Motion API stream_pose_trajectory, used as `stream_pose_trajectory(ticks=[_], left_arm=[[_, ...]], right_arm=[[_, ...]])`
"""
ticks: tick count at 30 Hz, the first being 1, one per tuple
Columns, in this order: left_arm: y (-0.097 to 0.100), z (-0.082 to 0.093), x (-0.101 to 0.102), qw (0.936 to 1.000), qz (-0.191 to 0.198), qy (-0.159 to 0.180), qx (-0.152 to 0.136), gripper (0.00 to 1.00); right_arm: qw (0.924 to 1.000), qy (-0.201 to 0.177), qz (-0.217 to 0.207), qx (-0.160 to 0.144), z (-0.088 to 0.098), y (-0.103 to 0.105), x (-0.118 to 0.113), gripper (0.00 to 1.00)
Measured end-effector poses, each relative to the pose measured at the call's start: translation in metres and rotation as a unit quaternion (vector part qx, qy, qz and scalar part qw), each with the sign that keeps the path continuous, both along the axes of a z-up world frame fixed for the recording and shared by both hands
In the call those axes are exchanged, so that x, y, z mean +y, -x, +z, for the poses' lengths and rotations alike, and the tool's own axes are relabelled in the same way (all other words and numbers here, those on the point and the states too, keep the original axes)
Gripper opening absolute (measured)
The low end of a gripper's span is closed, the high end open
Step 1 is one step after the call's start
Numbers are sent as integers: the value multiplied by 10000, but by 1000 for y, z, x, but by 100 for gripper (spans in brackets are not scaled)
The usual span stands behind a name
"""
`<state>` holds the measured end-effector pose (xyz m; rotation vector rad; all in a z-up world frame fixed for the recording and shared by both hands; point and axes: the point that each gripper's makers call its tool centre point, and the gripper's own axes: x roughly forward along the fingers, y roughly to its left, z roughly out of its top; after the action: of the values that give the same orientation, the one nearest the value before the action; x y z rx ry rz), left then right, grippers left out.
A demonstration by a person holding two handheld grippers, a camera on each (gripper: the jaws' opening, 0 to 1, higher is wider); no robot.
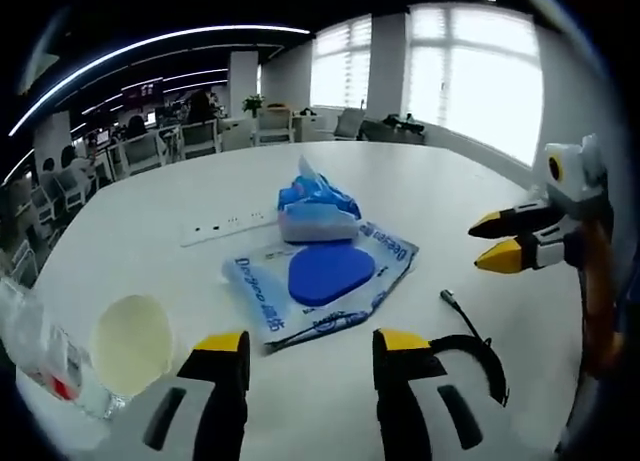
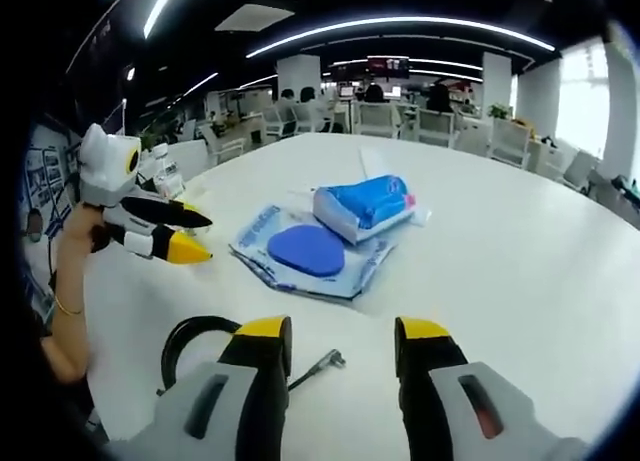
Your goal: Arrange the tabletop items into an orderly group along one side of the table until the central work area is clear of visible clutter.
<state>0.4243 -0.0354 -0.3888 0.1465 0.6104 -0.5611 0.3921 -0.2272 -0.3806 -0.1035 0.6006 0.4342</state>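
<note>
Cable (image 2: pixel 200 336) beside open fingers (image 2: pixel 335 343)

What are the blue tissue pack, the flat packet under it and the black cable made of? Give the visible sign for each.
Blue tissue pack: soft plastic film, likely; it creases and shines.
Flat packet: thin clear plastic bag, seemingly; printed lettering and wrinkled edges, with a matte blue heart-shaped piece inside, material unclear.
Black cable: rubbery or plastic sheath, matte, ending in a metal-looking plug.
</note>
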Motion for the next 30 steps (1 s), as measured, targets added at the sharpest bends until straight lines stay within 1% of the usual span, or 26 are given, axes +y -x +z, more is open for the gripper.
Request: stream_pose_trajectory(ticks=[2, 7, 9, 11, 16, 19, 21, 23, 25, 27, 30], left_arm=[[-5, 0, 0, 10000, 3, -18, 16, 49], [-7, -2, -3, 10000, 46, -29, -12, 49], [-10, -5, -4, 9999, 66, -74, 18, 49], [-10, -7, -7, 9999, 55, -115, -16, 49], [-15, -11, -8, 9998, 207, -35, -38, 49], [-19, -10, -7, 9996, 226, -126, -100, 49], [-22, -8, -7, 9995, 254, -92, -167, 48], [-24, -8, -6, 9994, 288, -42, -171, 48], [-26, -7, -3, 9989, 409, 47, -220, 47], [-28, -7, -2, 9987, 429, 69, -259, 47], [-31, -11, -2, 9988, 431, 72, -206, 47]], right_arm=[[10000, -12, -18, 35, -3, -4, 0, 39], [9999, -37, -59, 100, -7, -13, 0, 38], [9999, -34, -82, 112, -10, -16, 0, 37], [9998, -70, -103, 133, -13, -18, 0, 37], [9997, -77, -166, 190, -21, -27, 1, 36], [9995, -114, -220, 219, -26, -31, 2, 35], [9990, -224, -340, 187, -27, -37, 1, 34], [9983, -310, -457, 181, -28, -41, 1, 32], [9964, -564, -617, 154, -27, -46, 2, 32], [9957, -652, -624, 211, -30, -45, 5, 32], [9947, -700, -694, 303, -38, -52, 6, 32]])
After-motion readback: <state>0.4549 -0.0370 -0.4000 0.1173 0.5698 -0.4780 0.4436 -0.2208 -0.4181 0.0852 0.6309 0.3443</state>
